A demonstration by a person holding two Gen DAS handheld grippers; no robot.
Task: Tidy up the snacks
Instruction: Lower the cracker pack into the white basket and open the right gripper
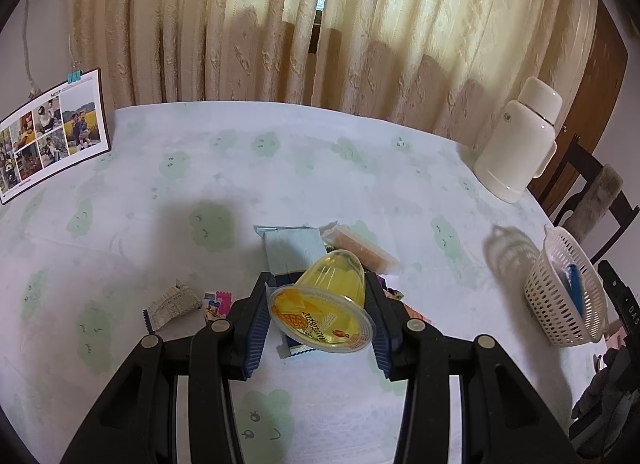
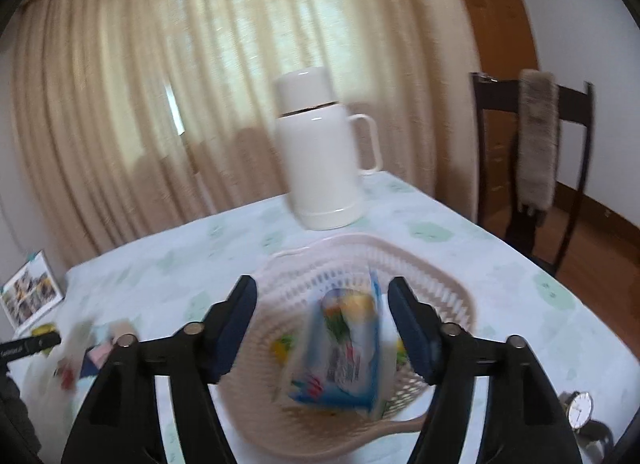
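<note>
right tool [image 2: 322, 324] jaws apart | blue-white snack packet [image 2: 344, 356] in basket [image 2: 440, 264] | flask [image 2: 320, 156] behind

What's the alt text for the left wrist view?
The left claw grips a tilted yellow jelly cup above scattered snack packets on a cloth-covered table. A white basket and white thermos stand to the right.

Yellow jelly cup [image 1: 328, 300], clear-walled with a printed pineapple foil lid, tipped on its side with lid toward the camera, clamped between the blue pads of the left claw [image 1: 320, 316] above a scatter of wrapped snacks [image 1: 294, 250] on the table. White lattice basket [image 2: 424, 264] near the table's right edge, holding a blue-and-white snack packet [image 2: 340, 352] standing on edge, blurred.
</note>
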